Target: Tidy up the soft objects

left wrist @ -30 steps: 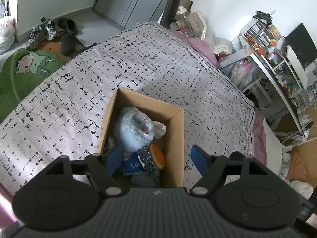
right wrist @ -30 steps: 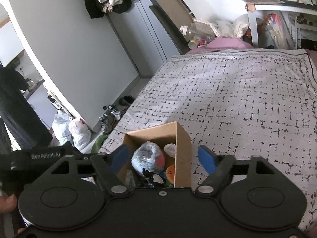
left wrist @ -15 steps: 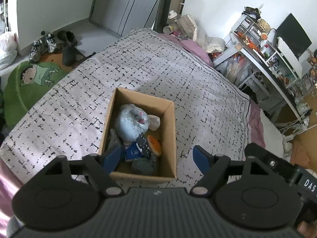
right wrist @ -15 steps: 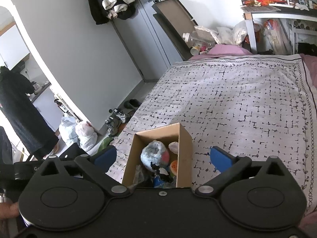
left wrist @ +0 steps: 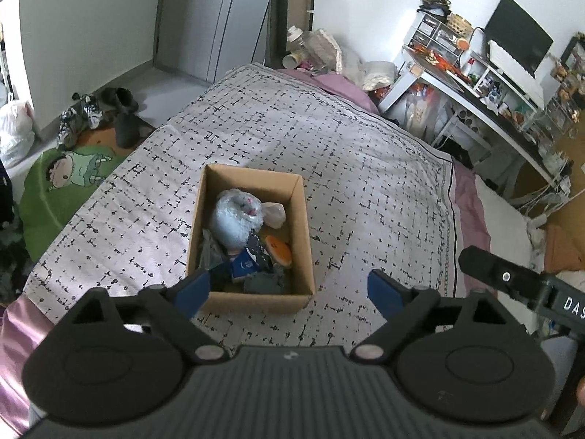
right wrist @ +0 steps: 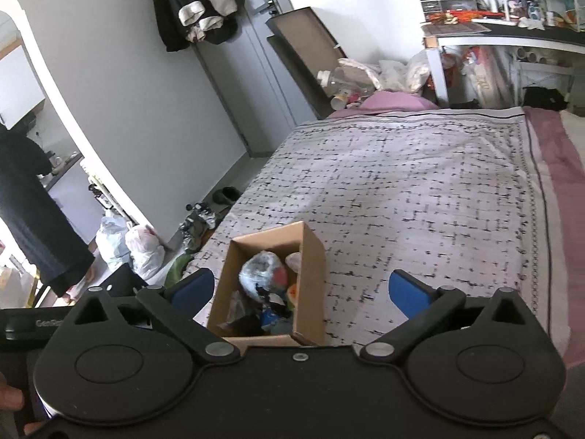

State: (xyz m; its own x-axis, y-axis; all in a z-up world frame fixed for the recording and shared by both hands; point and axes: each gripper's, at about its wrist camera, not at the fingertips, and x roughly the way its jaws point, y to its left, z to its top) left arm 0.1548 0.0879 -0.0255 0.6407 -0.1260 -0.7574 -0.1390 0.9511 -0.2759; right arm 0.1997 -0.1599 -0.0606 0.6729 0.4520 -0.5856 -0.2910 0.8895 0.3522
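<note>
An open cardboard box (left wrist: 305,241) stands on the bed near its front edge. It holds several soft toys: a pale blue plush (left wrist: 236,216), an orange one (left wrist: 279,246), a blue one (left wrist: 244,267) and grey ones. The box also shows in the right wrist view (right wrist: 312,274) with the blue plush (right wrist: 261,274) inside. My left gripper (left wrist: 289,291) is open and empty, high above the box's near end. My right gripper (right wrist: 298,287) is open and empty, above and behind the box.
The patterned bedspread (left wrist: 347,153) covers the bed, with pink sheet at its edges. A green cartoon mat (left wrist: 62,179) and shoes (left wrist: 102,109) lie on the floor to the left. A cluttered white desk (left wrist: 475,84) stands to the right. Bags (right wrist: 128,245) sit by the wall.
Both grippers have pulled up and back from the box, which now looks smaller and fully visible. The right gripper's jaws have spread wider. The right gripper's body now shows in the left view.
</note>
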